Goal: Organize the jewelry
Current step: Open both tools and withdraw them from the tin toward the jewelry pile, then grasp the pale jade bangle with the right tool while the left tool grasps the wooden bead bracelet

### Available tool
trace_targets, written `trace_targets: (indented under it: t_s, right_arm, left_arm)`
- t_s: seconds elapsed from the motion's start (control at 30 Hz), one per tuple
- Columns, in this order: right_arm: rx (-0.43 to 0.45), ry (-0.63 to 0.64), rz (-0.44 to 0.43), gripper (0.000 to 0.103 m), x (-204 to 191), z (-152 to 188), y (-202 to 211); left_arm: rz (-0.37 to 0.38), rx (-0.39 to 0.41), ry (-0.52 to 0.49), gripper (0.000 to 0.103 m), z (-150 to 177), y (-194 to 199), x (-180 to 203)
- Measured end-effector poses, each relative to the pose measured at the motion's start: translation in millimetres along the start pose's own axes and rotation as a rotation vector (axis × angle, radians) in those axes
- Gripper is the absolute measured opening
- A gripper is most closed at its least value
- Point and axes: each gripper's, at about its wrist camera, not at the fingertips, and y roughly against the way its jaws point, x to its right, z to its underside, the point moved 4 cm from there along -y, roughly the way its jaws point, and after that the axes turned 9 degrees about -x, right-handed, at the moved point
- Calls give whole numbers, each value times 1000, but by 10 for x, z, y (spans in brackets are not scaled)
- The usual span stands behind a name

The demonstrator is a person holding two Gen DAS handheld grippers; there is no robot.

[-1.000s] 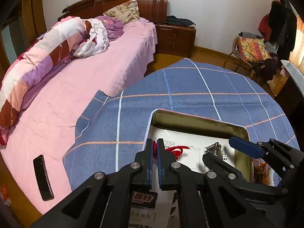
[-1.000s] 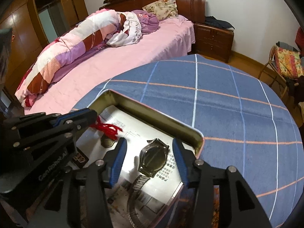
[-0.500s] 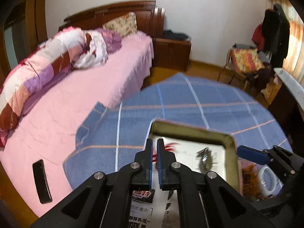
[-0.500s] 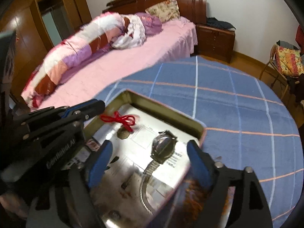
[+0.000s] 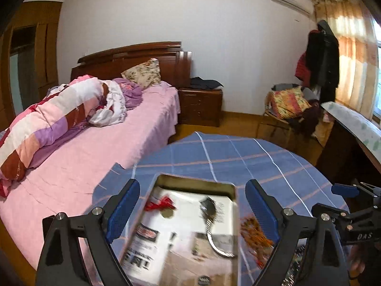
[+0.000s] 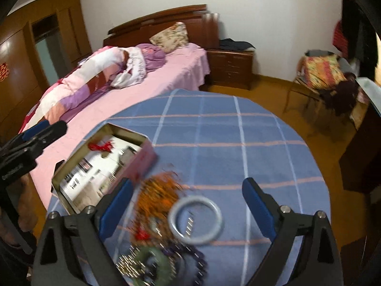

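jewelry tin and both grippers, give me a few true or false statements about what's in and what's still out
1. The wristwatch lies inside the tin. True.
2. The pale bangle is inside the tin. False: it lies on the blue checked cloth, outside the tin.
3. The left gripper is shut on the red cord. False: its jaws are wide open and the cord lies in the tin.
4. The right gripper is open, holding nothing. True.
5. Orange beads lie beside the tin. True.
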Motion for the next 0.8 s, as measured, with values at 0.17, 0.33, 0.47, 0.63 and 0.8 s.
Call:
trace_targets:
  t_s: [0.17,0.33,0.47,0.63,0.8]
  right_arm:
    - [-24,-47,-11,95,142,290,-7]
    - [-38,-63,-22,95,164,555,28]
    - [-48,-57,-37,95,100,723,39]
    - [-60,21,-31,89,-105,833,3]
    - [-78,37,-50,71,-150,879,-20]
  left_arm:
    - [36,-22,24,90,216,62,138]
    - [0,-82,-1,90,481,106,259]
    - [-53,-124,-36,90,699,103,310]
    - [-52,-137,-45,90,833,150,322]
    - [-26,-156,-63,90,902,145,379]
